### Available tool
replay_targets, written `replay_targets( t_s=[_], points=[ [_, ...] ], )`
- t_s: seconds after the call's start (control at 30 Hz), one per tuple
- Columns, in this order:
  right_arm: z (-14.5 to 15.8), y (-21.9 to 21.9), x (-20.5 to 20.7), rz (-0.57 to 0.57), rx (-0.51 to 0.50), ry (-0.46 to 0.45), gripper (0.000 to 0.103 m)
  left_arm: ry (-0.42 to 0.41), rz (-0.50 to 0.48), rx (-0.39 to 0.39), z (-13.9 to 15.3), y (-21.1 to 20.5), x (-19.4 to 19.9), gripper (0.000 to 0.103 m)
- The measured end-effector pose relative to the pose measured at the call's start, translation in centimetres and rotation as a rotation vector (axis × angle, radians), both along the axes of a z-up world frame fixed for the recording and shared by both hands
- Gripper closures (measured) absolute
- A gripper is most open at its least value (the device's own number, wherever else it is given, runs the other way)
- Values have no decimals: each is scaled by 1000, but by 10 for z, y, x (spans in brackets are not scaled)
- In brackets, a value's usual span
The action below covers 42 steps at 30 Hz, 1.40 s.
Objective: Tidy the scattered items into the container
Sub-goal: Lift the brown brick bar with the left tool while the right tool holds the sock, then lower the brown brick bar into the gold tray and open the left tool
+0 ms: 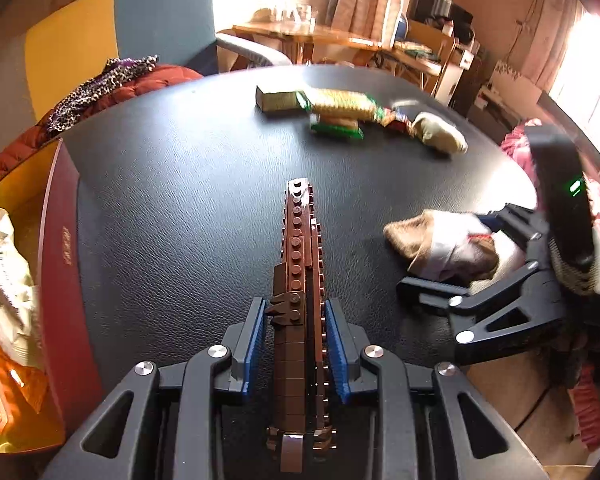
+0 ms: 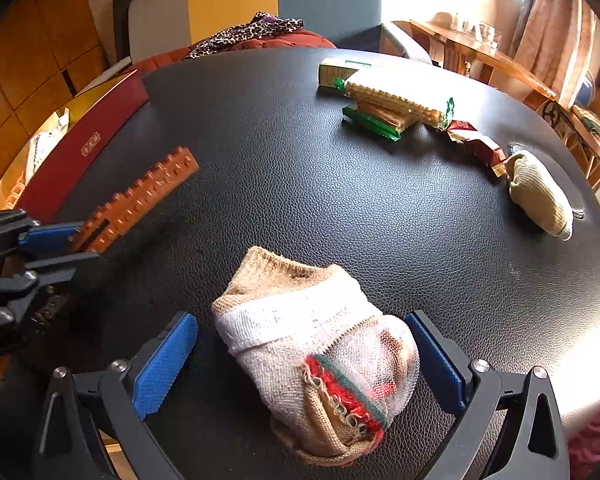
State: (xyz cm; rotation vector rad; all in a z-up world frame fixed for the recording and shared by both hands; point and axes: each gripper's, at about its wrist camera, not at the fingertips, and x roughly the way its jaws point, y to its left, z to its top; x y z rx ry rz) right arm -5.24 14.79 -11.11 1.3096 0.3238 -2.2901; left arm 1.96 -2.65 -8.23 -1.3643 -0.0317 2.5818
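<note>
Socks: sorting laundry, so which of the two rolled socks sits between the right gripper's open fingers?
The white-and-tan rolled sock with a red-green stripe; the plain beige rolled sock lies far off by the table's edge.

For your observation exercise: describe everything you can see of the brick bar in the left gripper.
The brick bar is a long, narrow strip of brown studded plastic bricks, stacked in layers with stepped edges. The left gripper is shut on its near part, blue pads pressing both sides. It sticks forward over the black table, near the red box.

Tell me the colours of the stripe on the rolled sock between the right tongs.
Red and green, on the beige-and-white sock; clearest in the right wrist view.
</note>
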Motion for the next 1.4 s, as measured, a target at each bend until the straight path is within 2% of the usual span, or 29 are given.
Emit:
replay_targets(
  t_s=[0.17, 0.43, 0.53, 0.6, 0.67, 0.9, 1.17, 1.3, 1.4],
  points=[
    [0, -2, 0, -19, 13, -5, 0, 57, 70, 48, 23, -28, 10, 74],
    [1, -3, 4, -66, 7, 20, 0, 140, 270, 83, 58, -106, 30, 74],
    [3, -4, 6, -87, 2, 40, 8, 146, 355, 84, 61, -138, 35, 74],
    [5, -7, 7, -97, -2, 53, 20, 145, 405, 79, 60, -157, 37, 74],
    [7, -10, 9, -104, -4, 63, 26, 140, 439, 64, 58, -171, 39, 74],
    [9, -18, 13, -132, -3, 77, 36, 88, 537, 33, 38, -214, 34, 74],
    [8, -30, 17, -139, -6, 61, 32, 26, 568, 19, 15, -236, 27, 74],
    [7, -35, 17, -142, -2, 57, 28, 34, 565, 10, 13, -235, 29, 73],
    [6, -35, 17, -144, -1, 56, 27, 52, 573, 32, 18, -239, 33, 72]
  ],
)
